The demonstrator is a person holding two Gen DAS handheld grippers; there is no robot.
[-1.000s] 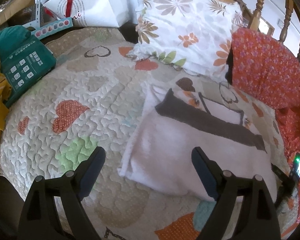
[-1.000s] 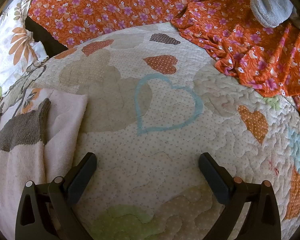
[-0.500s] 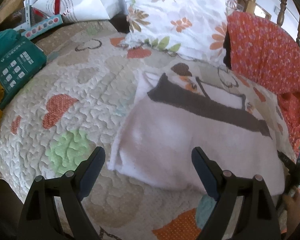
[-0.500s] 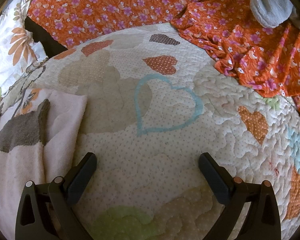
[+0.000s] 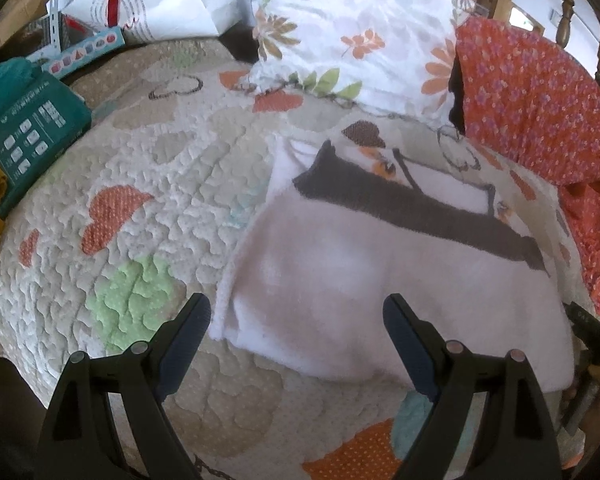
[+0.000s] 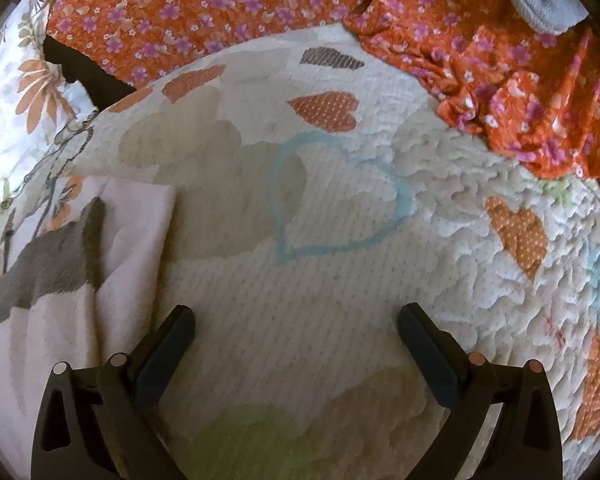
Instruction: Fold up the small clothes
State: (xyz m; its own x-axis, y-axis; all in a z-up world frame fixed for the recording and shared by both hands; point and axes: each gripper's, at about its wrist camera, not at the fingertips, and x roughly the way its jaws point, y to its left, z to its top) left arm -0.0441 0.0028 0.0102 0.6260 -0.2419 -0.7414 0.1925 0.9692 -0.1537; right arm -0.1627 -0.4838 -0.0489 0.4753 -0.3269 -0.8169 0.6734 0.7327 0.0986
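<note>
I had the left gripper (image 5: pixel 296 320) spread wide and holding nothing, its fingers straddling the near left corner of the pale pink garment (image 5: pixel 380 280) that filled the lower centre of the left wrist frame. That garment lay on the heart-patterned quilt (image 5: pixel 148 184) already doubled over, I judged — a dark grey band (image 5: pixel 420 208) ran across its upper part and a second layer showed beyond it. The right gripper (image 6: pixel 296 328) was equally wide and empty, over bare quilt, with the garment's right edge (image 6: pixel 136 248) at the lower left of its frame, just beside the left finger. So one fold looked done; at least another fold, or a tidy-up, seemed left. Neither tool gripped cloth — the next grasp was not yet begun.
</note>
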